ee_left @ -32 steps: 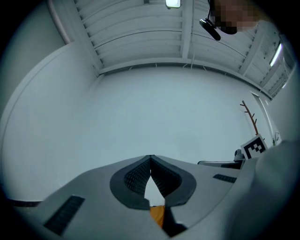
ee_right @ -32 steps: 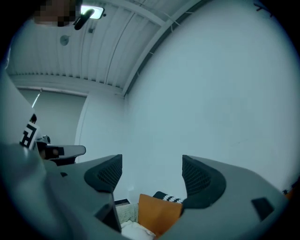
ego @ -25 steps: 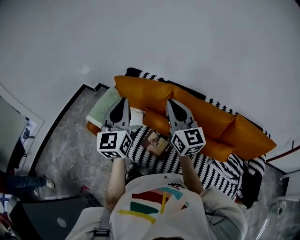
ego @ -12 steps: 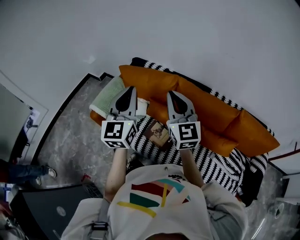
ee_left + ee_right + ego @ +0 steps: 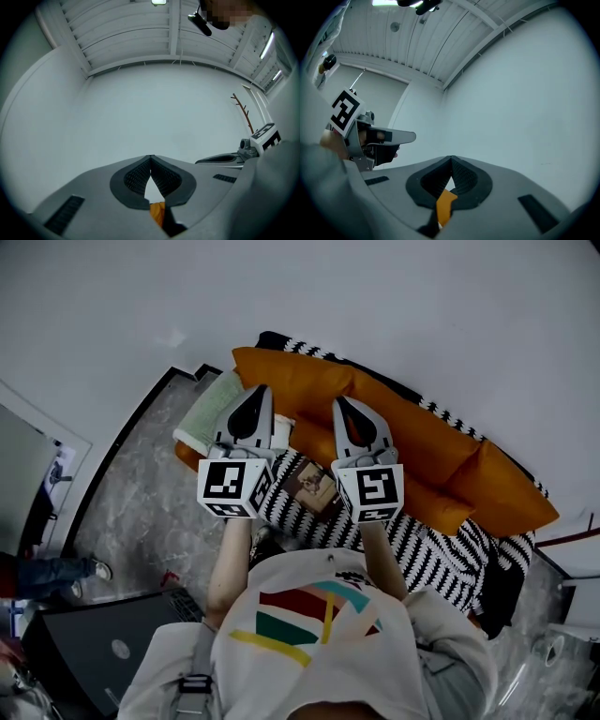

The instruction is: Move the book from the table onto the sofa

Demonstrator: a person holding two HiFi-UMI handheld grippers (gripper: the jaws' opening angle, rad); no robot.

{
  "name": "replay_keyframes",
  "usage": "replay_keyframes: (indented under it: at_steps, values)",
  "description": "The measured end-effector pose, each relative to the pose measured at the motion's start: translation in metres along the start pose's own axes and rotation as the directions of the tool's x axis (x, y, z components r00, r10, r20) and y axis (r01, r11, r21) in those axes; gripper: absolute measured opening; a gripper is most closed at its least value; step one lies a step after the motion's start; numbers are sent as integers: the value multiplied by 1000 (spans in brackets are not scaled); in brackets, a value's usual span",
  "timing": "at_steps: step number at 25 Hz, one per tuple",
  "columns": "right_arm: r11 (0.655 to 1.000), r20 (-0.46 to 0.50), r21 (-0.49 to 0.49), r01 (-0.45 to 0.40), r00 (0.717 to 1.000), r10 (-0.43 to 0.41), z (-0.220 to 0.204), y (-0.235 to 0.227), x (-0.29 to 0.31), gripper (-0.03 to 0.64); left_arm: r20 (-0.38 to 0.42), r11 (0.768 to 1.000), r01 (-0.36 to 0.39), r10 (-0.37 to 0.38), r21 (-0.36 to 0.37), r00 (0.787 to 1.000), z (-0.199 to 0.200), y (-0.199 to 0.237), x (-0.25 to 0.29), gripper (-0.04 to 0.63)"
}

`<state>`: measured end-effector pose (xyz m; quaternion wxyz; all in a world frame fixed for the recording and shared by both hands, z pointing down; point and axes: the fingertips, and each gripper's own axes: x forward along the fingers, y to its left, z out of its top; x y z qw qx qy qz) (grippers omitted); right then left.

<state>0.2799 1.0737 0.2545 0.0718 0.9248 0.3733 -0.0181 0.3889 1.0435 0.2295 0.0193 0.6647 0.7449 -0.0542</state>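
Left gripper and right gripper both pinched closed, holding nothing. Below them, book lying on sofa's stripy blanket.

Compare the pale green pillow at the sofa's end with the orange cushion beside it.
The green pillow is pale and muted; the orange cushion is vivid. The orange cushion shows longer than the green pillow. The green pillow lies at the end, by the floor; the orange cushion runs along the wall. Both rest on the sofa.

Book on striped sofa, left gripper and right gripper side by side above, orange cushions behind
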Motion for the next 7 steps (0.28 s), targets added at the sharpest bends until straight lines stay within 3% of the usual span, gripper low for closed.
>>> replay_keyframes:
  at_steps: [7]
  values:
    - [1000,7,11,14,1000,-14,0,-8,-5,11,-8,1000,8,-8,9,1000,-3,-7,1,7]
